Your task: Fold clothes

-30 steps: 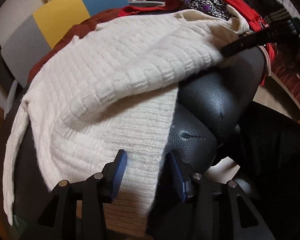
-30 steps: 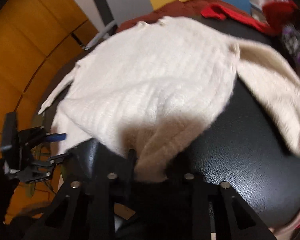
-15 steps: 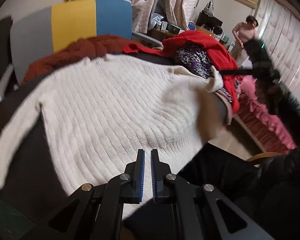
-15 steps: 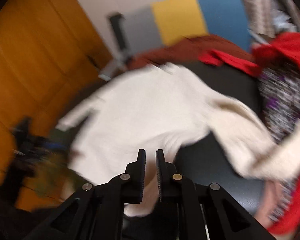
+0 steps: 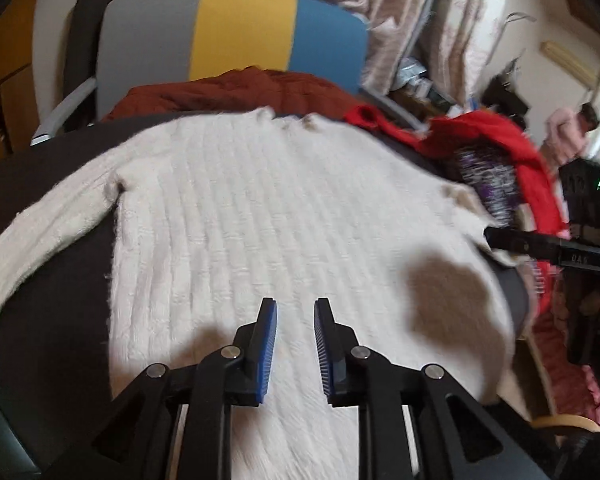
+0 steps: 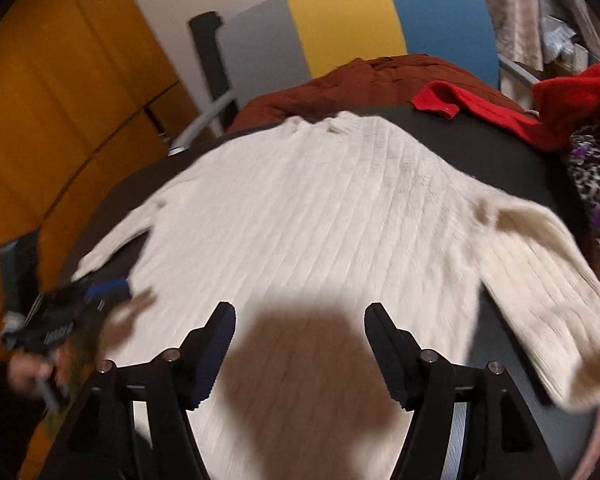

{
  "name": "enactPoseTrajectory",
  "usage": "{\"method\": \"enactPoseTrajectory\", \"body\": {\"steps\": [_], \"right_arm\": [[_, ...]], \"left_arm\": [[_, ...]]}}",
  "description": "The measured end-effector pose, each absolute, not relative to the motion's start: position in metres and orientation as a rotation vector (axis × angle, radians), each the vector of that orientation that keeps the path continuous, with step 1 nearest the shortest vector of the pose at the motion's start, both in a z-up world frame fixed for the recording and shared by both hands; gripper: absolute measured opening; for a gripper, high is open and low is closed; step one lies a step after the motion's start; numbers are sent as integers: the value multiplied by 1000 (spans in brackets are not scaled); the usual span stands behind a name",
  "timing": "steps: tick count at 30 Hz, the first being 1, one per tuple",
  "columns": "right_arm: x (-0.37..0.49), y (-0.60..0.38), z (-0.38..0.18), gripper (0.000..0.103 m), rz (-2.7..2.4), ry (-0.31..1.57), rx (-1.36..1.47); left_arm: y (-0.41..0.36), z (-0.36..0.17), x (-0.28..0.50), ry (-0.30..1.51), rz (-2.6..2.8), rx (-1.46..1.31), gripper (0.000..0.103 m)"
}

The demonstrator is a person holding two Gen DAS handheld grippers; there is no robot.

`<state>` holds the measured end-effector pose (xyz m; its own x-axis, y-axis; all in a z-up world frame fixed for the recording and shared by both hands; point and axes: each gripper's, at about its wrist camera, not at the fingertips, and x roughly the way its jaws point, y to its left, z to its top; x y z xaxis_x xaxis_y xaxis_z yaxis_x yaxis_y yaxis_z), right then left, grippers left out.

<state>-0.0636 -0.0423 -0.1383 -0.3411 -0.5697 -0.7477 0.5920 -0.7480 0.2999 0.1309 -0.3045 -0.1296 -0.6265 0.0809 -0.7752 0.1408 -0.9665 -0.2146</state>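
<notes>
A cream ribbed knit sweater [image 5: 284, 216] [image 6: 324, 224] lies spread flat on a black surface [image 5: 52, 280], collar at the far side, one sleeve out to each side. My left gripper [image 5: 295, 308] hovers over the sweater's near hem; its jaws are opening with a narrow gap and nothing is between them. My right gripper [image 6: 300, 314] is above the hem too, its jaws opening wide with nothing between them. In the right wrist view the left gripper [image 6: 60, 320] shows at the left edge, blurred. The right gripper's finger [image 5: 548, 246] shows at the right in the left wrist view.
A brown-red garment [image 5: 236, 92] lies beyond the collar, against a chair back [image 5: 240, 32] in grey, yellow and blue. Red clothing [image 5: 492, 136] and a patterned purple piece [image 5: 492, 188] are piled at the right. A person [image 5: 568, 128] stands far right. Orange cabinets [image 6: 60, 100] are at the left.
The folded-over sweater has been spread out flat. Both grippers shut and then parted again, letting go of the cloth, and drew back toward the near hem.
</notes>
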Motion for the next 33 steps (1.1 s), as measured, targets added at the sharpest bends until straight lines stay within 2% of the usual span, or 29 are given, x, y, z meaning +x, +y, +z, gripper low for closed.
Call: {"method": "enactPoseTrajectory", "body": {"steps": [2,4,6,10,14,16,22,28,33], "right_arm": [[-79,-62,-154,68,-2156,57,1185],[-91,-77,-171,68,-2197,119,1206],[-97,-92,-183,68,-2233,212,1187],[-96,-116,-195,82,-2278,401,1066],[-110,-115,-198,92,-2252,380,1080],[-112,-113,-199,93,-2242,368,1078],[-113,-117,-201,95,-2244,392,1076],[-114,-122,-202,100,-2240,392,1093],[-117,-139,-203,103,-2221,426,1087]], "left_arm": [[-304,-148,128,378,-2702,1396,19],[-306,-167,131,456,-2641,1455,19],[-306,-171,145,502,-2658,1395,19],[-313,-169,164,631,-2652,1371,19],[-362,-147,178,771,-2603,1223,20],[-388,-136,185,837,-2574,1145,20],[-486,-126,166,855,-2389,1013,21],[-545,-170,124,742,-2159,1203,22],[-577,-182,122,669,-2072,1203,23]]}}
